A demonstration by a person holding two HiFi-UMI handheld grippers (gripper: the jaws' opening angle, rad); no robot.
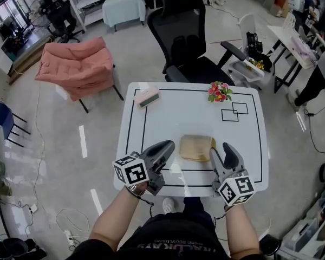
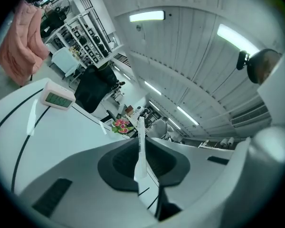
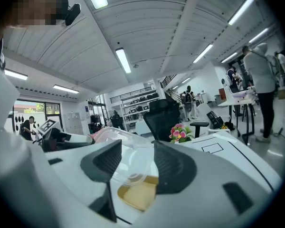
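Forearms outstretched, left hand-held gripper pinches the clear container's rim; right hand-held gripper straddles it, jaws apart.

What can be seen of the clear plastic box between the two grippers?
The clear plastic box is a thin, see-through lidded container holding a flat tan-yellow slab. It lies flat on the white table, near its front edge. The left gripper has its jaws closed on a thin pale edge, seemingly its rim; the right gripper has its jaws apart around its near side.

Clear glossy plastic box, smooth white table (mirror-like sheen)
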